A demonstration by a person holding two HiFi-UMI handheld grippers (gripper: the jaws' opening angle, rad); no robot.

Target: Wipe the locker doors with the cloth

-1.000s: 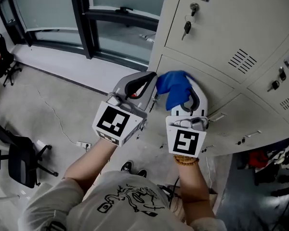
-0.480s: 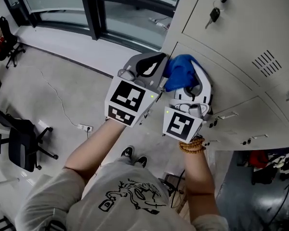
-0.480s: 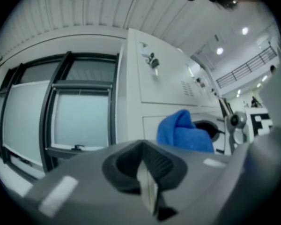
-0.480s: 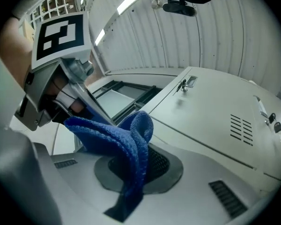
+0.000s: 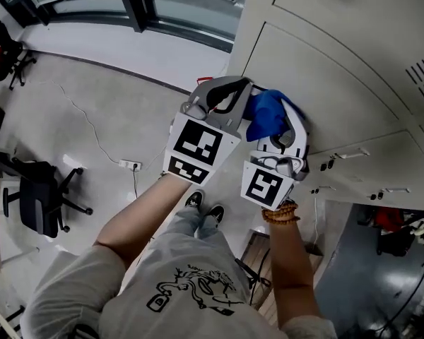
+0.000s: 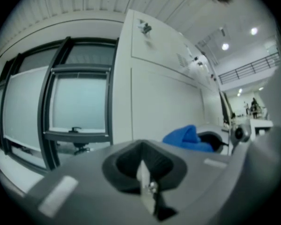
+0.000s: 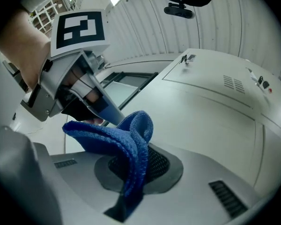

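- Lately carried downward with both grippers, from the upper locker door to a lower locker door (image 5: pixel 325 76) now at centre frame; judged mid-stroke, wiping down the column.
- Holds the blue cloth (image 5: pixel 265 115) at centre frame, pinched in the right gripper (image 5: pixel 286 126) and bunched against that door.
- Keeps the left gripper (image 5: pixel 222 99) just beside it, jaws together on nothing.
- Shows only in the right gripper view: a fold clamped between the jaws, tail hanging; from the left gripper view, merely cloth at right and a window at left.

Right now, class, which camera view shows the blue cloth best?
The right gripper view: the cloth fills the middle, pinched in the right gripper. The head view shows a blue bunch by the locker door; the left gripper view, a small patch.
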